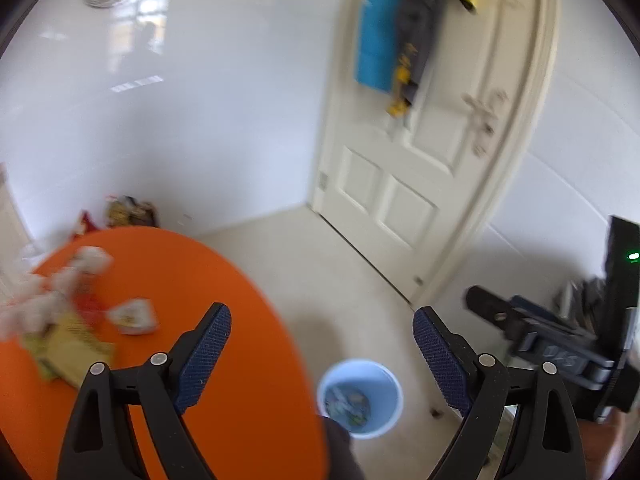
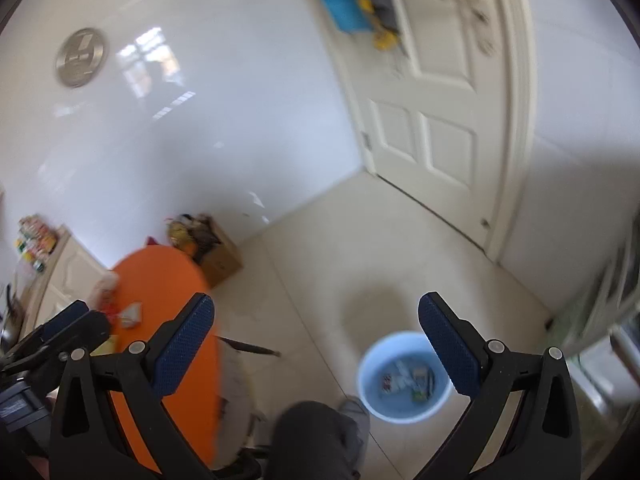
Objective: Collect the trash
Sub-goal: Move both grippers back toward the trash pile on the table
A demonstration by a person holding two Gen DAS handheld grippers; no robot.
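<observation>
The trash lay in two places. Some of it sat at the bottom of a light blue bin (image 2: pixel 404 378), a round bucket standing on the pale tiled floor (image 2: pixel 320 260) just beside the orange table (image 1: pixel 180 320); its contents read as small wrappers and white scraps, too blurred to name. The rest remained on the table's far left part: crumpled white paper (image 1: pixel 48 296), a yellow-green wrapper (image 1: pixel 68 352) and a small whitish packet (image 1: pixel 134 316), all smeared by motion. The left gripper (image 1: pixel 322 334) hung over the table's edge and the bin, its blue-padded fingers (image 1: pixel 208 356) spread wide with nothing between them. The right gripper (image 2: pixel 316 328) was above the floor with the bin under its right finger in the right wrist view, its fingers (image 2: pixel 184 350) also spread wide and empty. Each gripper showed at the edge of the other's view, the right one as a dark blurred body at the left camera's right side. A dark-trousered knee (image 2: pixel 316 436) of the person rose from the lower edge between table and bin. Farther off, a cardboard box (image 2: pixel 220 260) with mixed clutter stood against the white wall, and a cream panelled door (image 1: pixel 420 140) carried blue, grey and yellow cloths (image 1: pixel 380 32) hanging near its top.
</observation>
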